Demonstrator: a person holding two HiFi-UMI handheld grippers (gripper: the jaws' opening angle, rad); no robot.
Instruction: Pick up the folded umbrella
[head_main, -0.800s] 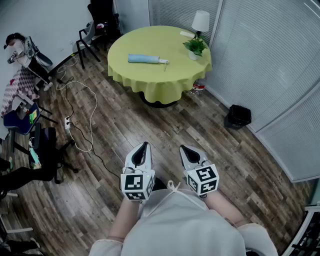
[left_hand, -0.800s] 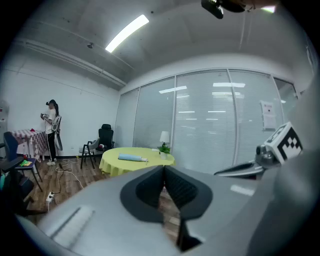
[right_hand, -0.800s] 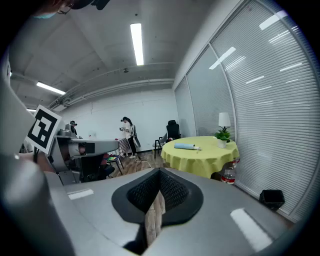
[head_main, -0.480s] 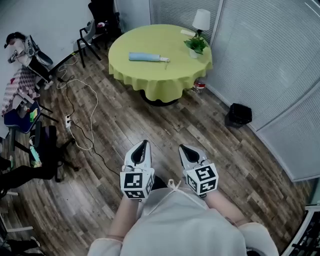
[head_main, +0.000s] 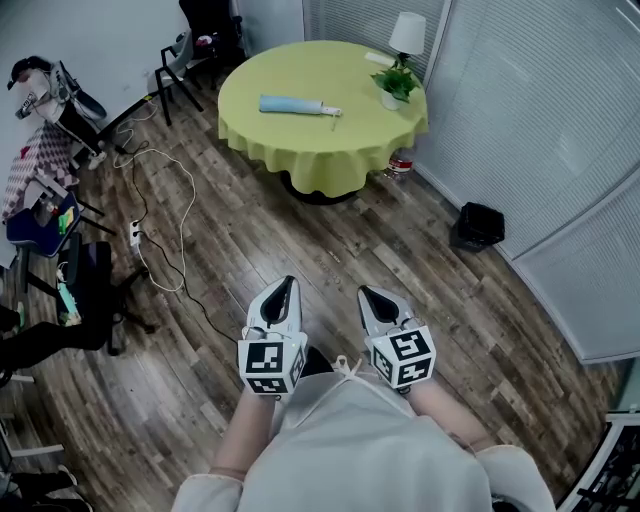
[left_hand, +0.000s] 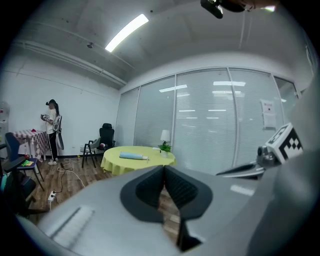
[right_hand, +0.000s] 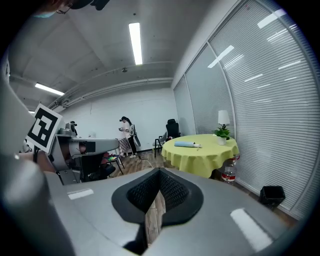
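Two grippers, both empty and side by side, low over the floor in front of the person.

- Left gripper (head_main: 283, 292): jaws pressed together, nothing between them.
- Right gripper (head_main: 372, 297): jaws also closed to a point. The pads meet at the tip, and floor planks show through the slot lower down.
- Build: smooth pale grey shells and black ribbed pads. A cube with black-and-white square markers sits at the back of each.
- Both are well apart from the table.

Folded umbrella (head_main: 292, 104): a slim pale blue roll with a lighter end toward the plant. It lies flat on the table top, left of centre in the head view, apart from everything else there.

Round table (head_main: 320, 150): covered in a yellow-green cloth that hangs in soft folds round the edge. Near the rim by the windows stand a potted plant (head_main: 396, 85) in a white pot and a white-shaded lamp (head_main: 407, 33). A clear bottle (head_main: 400, 165) stands on the floor at the cloth's hem.

Room:
- The plank floor (head_main: 400, 250) is grey-brown with a wood grain.
- A white cable (head_main: 185, 215) loops to a power strip (head_main: 134, 237).
- A black bin (head_main: 476, 226) sits beside the glass wall (head_main: 520, 110), which has horizontal blinds.
- A black office chair (head_main: 205, 30) stands beyond the table.
- A person (left_hand: 52, 131) stands by the far white wall.
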